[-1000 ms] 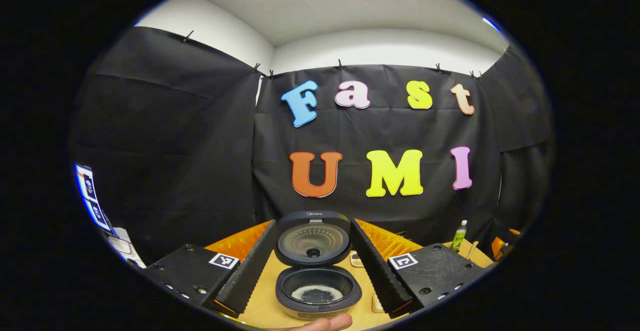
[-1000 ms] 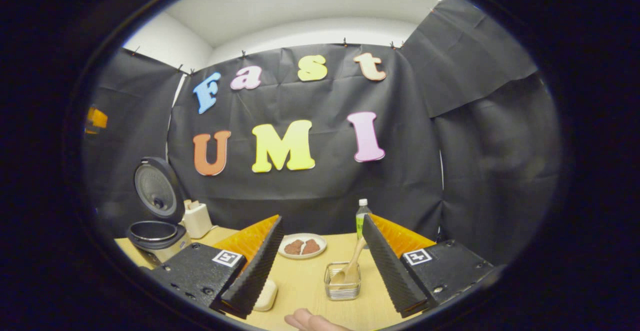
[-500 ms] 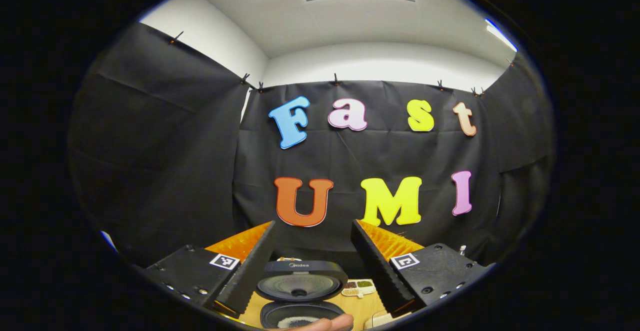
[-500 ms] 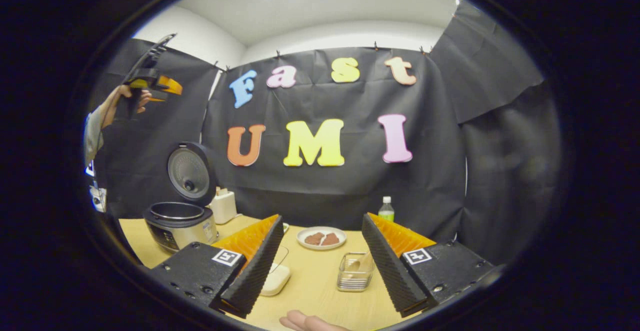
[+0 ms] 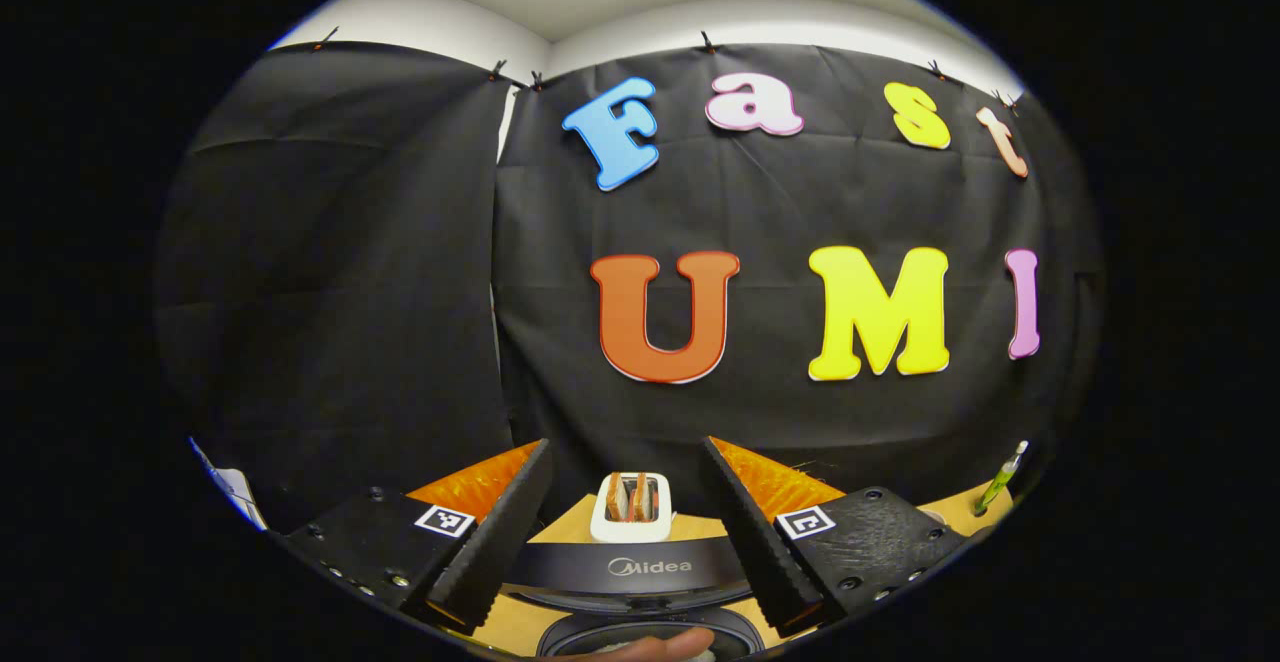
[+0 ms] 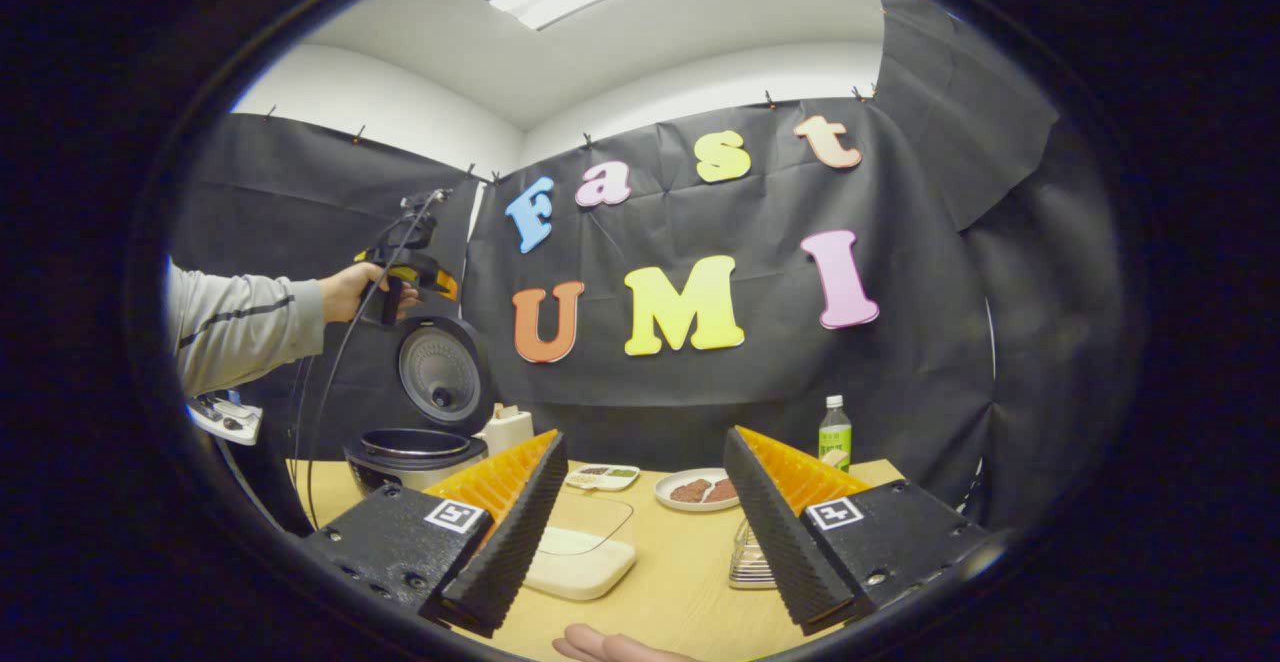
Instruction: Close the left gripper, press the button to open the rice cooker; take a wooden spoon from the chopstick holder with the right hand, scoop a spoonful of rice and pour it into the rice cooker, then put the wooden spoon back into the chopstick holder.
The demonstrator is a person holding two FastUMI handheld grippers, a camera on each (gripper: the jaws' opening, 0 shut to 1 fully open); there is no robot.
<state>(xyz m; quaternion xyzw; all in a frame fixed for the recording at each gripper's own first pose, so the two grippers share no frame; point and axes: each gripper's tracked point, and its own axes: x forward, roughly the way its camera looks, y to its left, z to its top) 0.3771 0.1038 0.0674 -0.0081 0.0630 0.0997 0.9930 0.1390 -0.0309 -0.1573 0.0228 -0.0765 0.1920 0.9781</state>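
The rice cooker (image 6: 415, 447) stands open at the table's left, its round lid (image 6: 440, 372) upright. A hand in a grey sleeve (image 6: 230, 322) holds my left gripper (image 6: 412, 275) above that lid. In the left gripper view my left gripper (image 5: 625, 445) is open and empty, with the lid's top edge (image 5: 640, 567) and the pot's rim (image 5: 640, 635) just below it. My right gripper (image 6: 645, 435) is open and empty over the table. The wire chopstick holder (image 6: 745, 562) peeks from behind its right finger (image 6: 780, 532). A clear container of rice (image 6: 580, 547) lies between the fingers.
A white toaster (image 5: 630, 507) with bread stands behind the cooker. A plate of brown food (image 6: 695, 489), a small divided dish (image 6: 600, 477) and a green bottle (image 6: 835, 434) stand at the back of the wooden table (image 6: 670, 582). A thumb (image 5: 650, 647) shows at the bottom edge.
The left gripper moved in close above the cooker's lid, so the pot dropped low in its view. The right gripper turned left; the rice container came between its fingers and the holder slid behind the right finger.
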